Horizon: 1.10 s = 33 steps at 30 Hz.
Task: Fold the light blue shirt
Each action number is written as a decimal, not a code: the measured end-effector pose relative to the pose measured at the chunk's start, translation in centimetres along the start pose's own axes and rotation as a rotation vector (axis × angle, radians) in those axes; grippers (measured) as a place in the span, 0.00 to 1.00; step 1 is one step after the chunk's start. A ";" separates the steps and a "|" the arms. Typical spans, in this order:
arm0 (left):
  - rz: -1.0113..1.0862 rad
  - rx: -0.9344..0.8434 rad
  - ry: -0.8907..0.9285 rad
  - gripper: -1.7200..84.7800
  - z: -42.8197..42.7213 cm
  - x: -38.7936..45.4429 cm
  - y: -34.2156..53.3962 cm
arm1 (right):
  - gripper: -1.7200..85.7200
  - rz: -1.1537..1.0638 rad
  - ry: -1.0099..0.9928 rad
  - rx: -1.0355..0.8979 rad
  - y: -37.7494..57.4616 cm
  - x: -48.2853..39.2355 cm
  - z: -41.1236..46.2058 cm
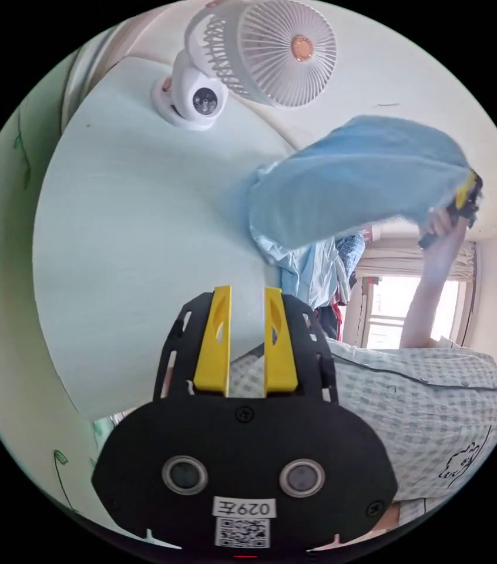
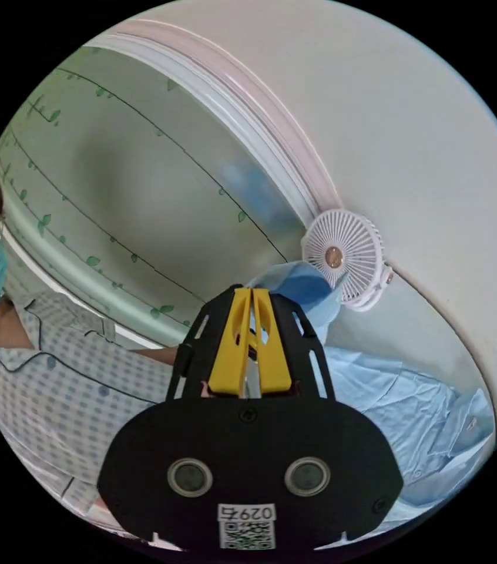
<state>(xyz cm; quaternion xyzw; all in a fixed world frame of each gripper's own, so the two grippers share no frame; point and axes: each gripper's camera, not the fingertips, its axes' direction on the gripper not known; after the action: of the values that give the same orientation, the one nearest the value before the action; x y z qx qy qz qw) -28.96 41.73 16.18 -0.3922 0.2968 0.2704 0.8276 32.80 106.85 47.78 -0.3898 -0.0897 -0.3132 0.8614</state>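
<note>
Lifting phase of the fold, by the look of it. In the left gripper view, light blue cotton shirt (image 1: 354, 176) raised off the pale round tabletop (image 1: 137, 235), one edge pinched at 3 o'clock by the right gripper (image 1: 466, 197), the rest trailing down to a rumpled heap at the table's edge near centre. Left gripper (image 1: 247, 335) at 6 o'clock with yellow jaws parted and bare, nothing between them.

In the right gripper view, right gripper's jaws nearly together at their tips, a fold of blue cloth (image 2: 304, 288) caught there; more shirt spread at 4 o'clock.

Best done by keeping that pinch firm, raising until the hem clears the table, then bringing the free tongs to the opposite corner for an even spread. Care needed near the white clip-on plastic fan (image 1: 272, 50) at 12 o'clock.

Collar, sleeves and buttons lost in the bunching; which edge is held, impossible to tell.
</note>
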 end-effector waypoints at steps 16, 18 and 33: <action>0.286 -0.209 0.016 0.21 11.1 12.5 -8.0 | 0.02 0.294 0.261 -0.301 18.7 -11.3 -16.2; 0.277 -0.226 0.036 0.21 11.7 12.5 -7.6 | 0.02 0.599 0.252 -0.286 26.2 -9.6 -16.8; 0.293 -0.314 -0.325 0.23 16.6 19.7 -13.6 | 0.19 1.270 0.366 0.272 47.0 -1.3 -9.9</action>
<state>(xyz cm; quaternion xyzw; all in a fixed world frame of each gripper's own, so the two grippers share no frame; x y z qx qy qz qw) -1.68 51.96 17.54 -0.4200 0.1681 0.4894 0.7456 59.50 123.80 11.64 -0.1954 0.2656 0.2070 0.9211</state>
